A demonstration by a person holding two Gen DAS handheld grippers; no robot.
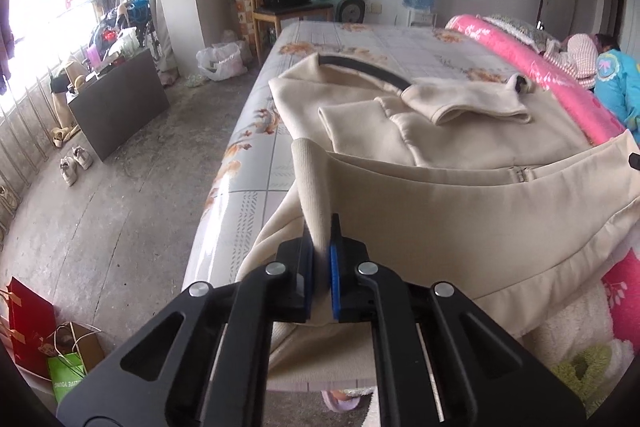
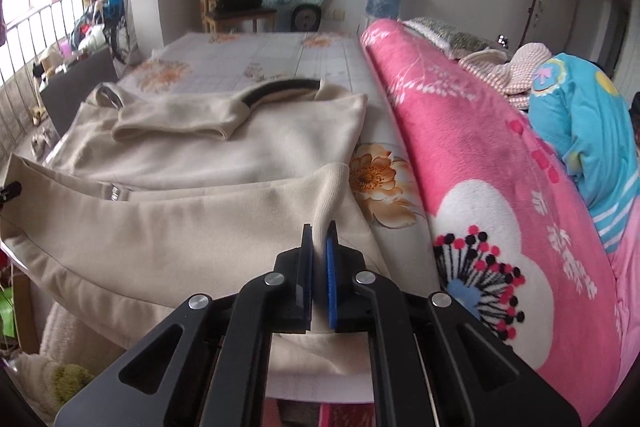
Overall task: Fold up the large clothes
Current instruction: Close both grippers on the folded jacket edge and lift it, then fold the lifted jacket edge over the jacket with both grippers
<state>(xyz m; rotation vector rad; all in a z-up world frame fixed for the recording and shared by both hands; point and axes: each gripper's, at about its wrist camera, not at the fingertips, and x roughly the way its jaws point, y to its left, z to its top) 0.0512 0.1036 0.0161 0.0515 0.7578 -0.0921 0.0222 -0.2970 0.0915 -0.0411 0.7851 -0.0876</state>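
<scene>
A large cream jacket [image 1: 460, 143] lies on the bed with its sleeves folded across its chest and its dark-lined collar at the far end. My left gripper [image 1: 322, 227] is shut on the jacket's ribbed hem at its left corner and holds it raised above the body. My right gripper [image 2: 320, 231] is shut on the ribbed hem at the right corner of the jacket [image 2: 200, 155], also raised. The lifted lower part hangs between both grippers, with the zipper showing along its upper edge.
The bed [image 1: 360, 39] has a floral sheet. A rolled pink blanket [image 2: 480, 155] runs along its right side, with a person in blue [image 2: 592, 131] lying beyond it. Left of the bed are a concrete floor, shoes [image 1: 74, 163], a dark board, bags and a wooden chair [image 1: 288, 3].
</scene>
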